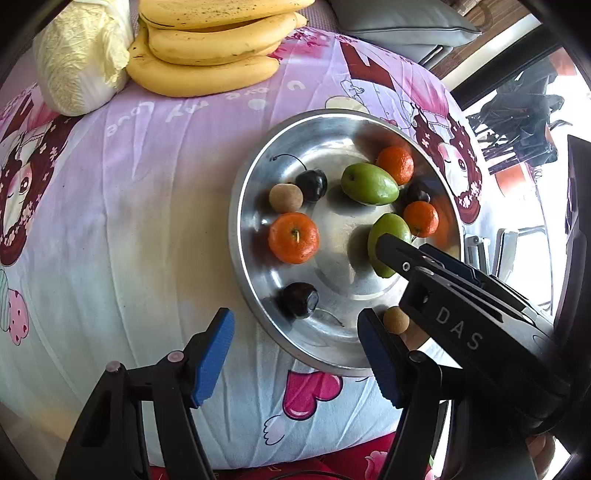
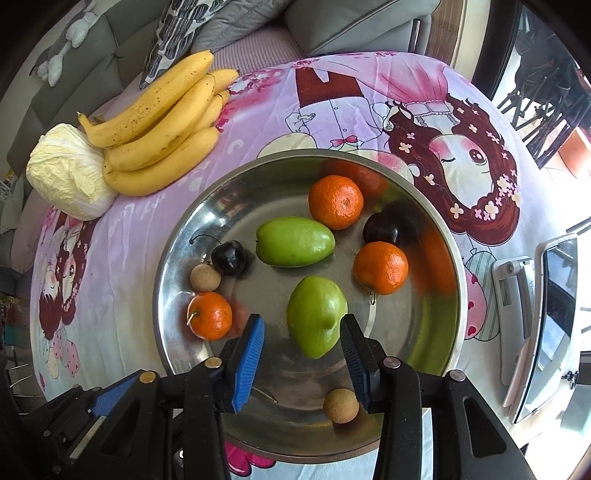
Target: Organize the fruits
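A steel bowl [image 2: 162, 258] on the pink cloth holds three tangerines [image 2: 335, 201], two green fruits [image 2: 295, 242], dark cherries [image 2: 229, 257] and two brown longans [image 2: 205, 277]. My right gripper [image 2: 303, 325] hangs open over the nearer green fruit [image 2: 316, 321], which lies between its fingers; the left pad [image 2: 251, 343] stands clear of it. In the left wrist view, my left gripper [image 1: 295, 332] is open and empty at the bowl's near rim [image 1: 258, 314], just short of a cherry [image 1: 299, 299]. The right gripper [image 1: 406, 251] crosses in from the right.
A bunch of bananas [image 2: 162, 140] and a pale cabbage [image 2: 66, 181] lie on the cloth beyond the bowl to the left. A tablet on a white stand [image 2: 546, 325] is at the right edge. Grey sofa cushions [image 2: 351, 22] sit behind the table.
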Demonstrator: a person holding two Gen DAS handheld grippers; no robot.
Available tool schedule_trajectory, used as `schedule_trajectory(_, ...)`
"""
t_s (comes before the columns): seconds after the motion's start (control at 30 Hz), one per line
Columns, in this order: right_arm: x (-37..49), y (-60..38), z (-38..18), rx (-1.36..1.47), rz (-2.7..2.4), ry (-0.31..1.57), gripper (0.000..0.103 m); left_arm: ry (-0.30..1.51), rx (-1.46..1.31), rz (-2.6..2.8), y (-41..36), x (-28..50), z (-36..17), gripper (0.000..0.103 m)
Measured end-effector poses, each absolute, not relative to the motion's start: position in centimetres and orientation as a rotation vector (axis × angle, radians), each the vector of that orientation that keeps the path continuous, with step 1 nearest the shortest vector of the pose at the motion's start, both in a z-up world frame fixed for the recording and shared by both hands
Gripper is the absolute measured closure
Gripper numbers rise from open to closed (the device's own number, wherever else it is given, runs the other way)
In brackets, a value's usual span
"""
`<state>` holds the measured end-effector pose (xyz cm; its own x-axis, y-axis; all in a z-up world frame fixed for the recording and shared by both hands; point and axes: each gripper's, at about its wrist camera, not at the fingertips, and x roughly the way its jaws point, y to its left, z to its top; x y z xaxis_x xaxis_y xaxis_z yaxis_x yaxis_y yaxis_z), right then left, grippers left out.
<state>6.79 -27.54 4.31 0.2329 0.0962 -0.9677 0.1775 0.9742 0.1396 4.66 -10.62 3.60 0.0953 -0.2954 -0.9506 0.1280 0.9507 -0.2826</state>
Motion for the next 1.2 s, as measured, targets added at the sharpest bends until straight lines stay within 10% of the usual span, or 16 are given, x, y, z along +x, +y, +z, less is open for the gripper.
schedule_trajectory(0.5,4.6,-25.5,3.9,0.175,-0.051,1.359,0.031,1.387,-0.074,-0.029,-3.9,3.7,2.8,0.010)
schedule_trajectory(1.2,1.9,-21.8,3.8,0.080,-0.031,1.300,0.010,1.347,-0.016,0.175,-1.0,0.8,2.0,0.010)
